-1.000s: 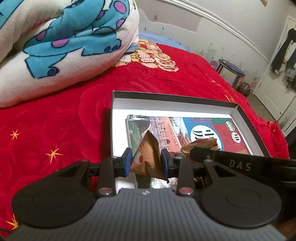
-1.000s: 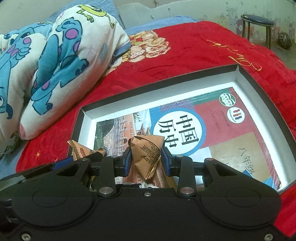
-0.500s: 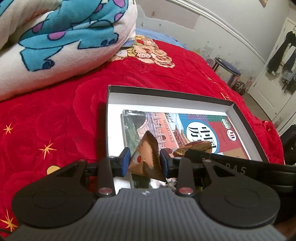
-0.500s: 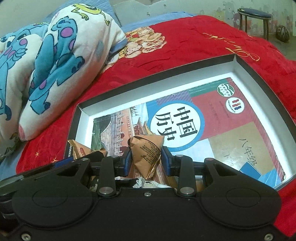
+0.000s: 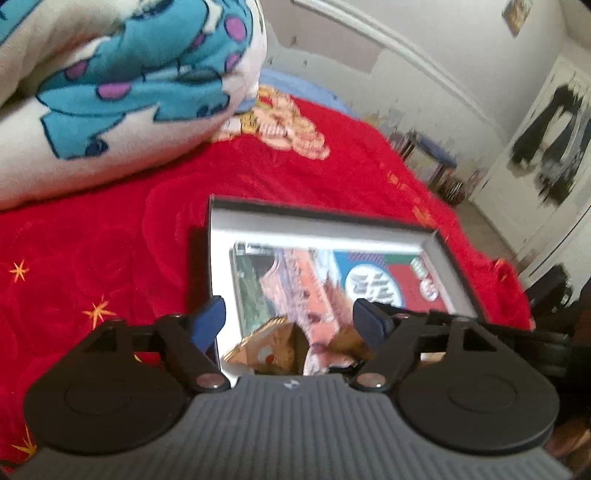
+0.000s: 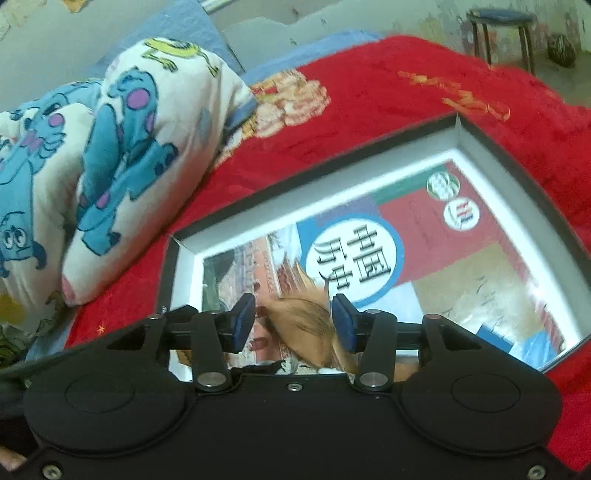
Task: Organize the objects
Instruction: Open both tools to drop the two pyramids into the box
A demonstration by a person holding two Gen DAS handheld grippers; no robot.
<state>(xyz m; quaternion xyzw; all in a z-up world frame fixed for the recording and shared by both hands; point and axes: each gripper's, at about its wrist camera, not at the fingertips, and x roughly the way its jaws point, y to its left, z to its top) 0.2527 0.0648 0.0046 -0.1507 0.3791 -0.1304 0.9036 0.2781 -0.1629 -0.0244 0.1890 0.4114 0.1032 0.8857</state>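
Note:
A shallow box [image 5: 332,218] with a black rim and white inside lies on the red bedspread, with a colourful textbook [image 5: 317,280] flat in it. My left gripper [image 5: 290,319] is opening, its jaws wide apart. A golden snack packet [image 5: 273,347] lies free below them on the book. In the right wrist view the same box [image 6: 314,166] and textbook [image 6: 443,251] fill the middle. My right gripper [image 6: 293,321] is opening too. A second golden packet [image 6: 303,325], blurred, sits loose between its pads over the book's near end.
A rolled blanket [image 5: 110,92] with blue cartoon monsters lies left of the box on the red bedspread [image 5: 92,258]. Beyond the bed's far edge stand a small stool [image 6: 498,18] and a white door [image 5: 554,147] hung with dark clothes.
Both grippers were shut on golden packets; both have spread their jaws and the packets have dropped onto the book. The left gripper has lifted a little.

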